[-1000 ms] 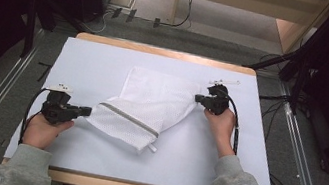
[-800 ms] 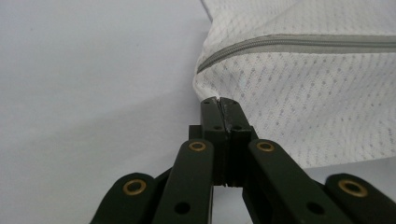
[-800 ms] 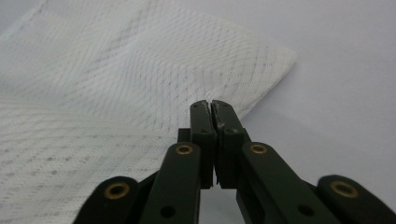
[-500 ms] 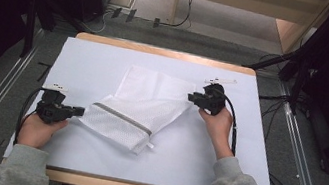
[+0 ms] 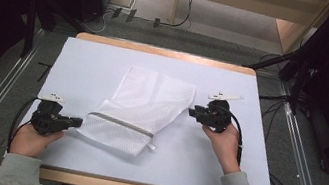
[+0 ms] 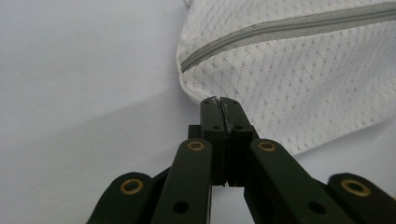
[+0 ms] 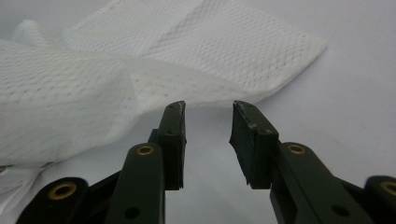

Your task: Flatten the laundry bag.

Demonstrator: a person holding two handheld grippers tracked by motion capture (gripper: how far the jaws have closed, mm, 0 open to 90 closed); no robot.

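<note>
A white mesh laundry bag with a grey zipper (image 5: 142,110) lay flat near the middle of the white table cover (image 5: 86,64). The cover sat on a wooden table with a pale wood edge (image 5: 164,52). The bag was soft and full of tiny holes, like a net. It was long, wider at the near end and folded over at the far end. The grey zipper (image 6: 280,32) ran in a straight line across the near part of the bag. A small white tag (image 5: 151,147) stuck out at the bag's near corner.

The left gripper (image 5: 77,121) was black and hard, with little brass rings on its arms. A hand (image 5: 33,139) in a grey sleeve held it low on the left of the table. Its two jaws were pressed tight together with nothing between them. The tips were just beside the bag's rounded corner (image 6: 191,86), below the zipper's end; whether they touched it I could not tell.

The right gripper (image 7: 207,112) was held by the other hand (image 5: 222,143) on the right side. Its jaws were spread apart with a clear gap. They held nothing. The bag's thin folded edge (image 7: 261,88) lay just in front of the tips, not touching them.
</note>
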